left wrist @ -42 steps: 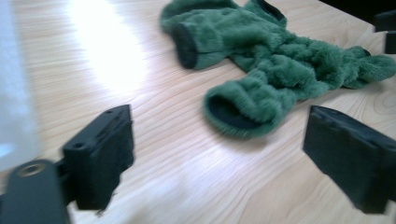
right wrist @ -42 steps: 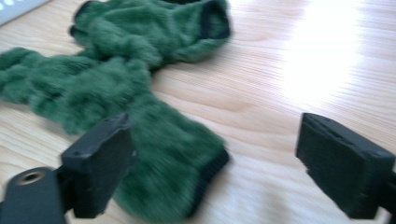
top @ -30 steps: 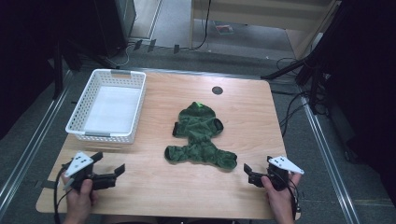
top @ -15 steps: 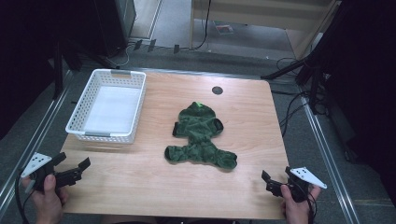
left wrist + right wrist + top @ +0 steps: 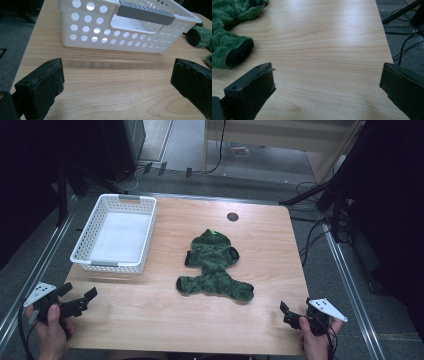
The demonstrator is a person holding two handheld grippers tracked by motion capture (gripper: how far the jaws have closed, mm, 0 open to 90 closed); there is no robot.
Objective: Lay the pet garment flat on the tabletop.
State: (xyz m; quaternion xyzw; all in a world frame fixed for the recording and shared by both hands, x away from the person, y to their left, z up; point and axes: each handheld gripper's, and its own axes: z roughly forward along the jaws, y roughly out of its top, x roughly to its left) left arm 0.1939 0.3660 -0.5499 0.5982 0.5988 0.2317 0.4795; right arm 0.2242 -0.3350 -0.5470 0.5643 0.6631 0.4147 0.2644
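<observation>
A dark green fleecy pet garment lies spread out in the middle of the wooden table. To its left stands a white perforated basket with nothing in it. At the near left corner a hand holds my left gripper, open and holding nothing. It faces the basket, and a bit of the garment peeks in at the right. My right gripper is open at the near right corner. In its view the garment's cuff lies ahead to the left, well clear of the jaws.
A small black round grommet sits in the table near its far edge. Cables and dark stands crowd the floor to the right. A metal rail runs along the table's right side.
Both grippers drew back toward the near corners and outward. The left one has since come a little way back toward the table. The garment and basket have stayed put.
</observation>
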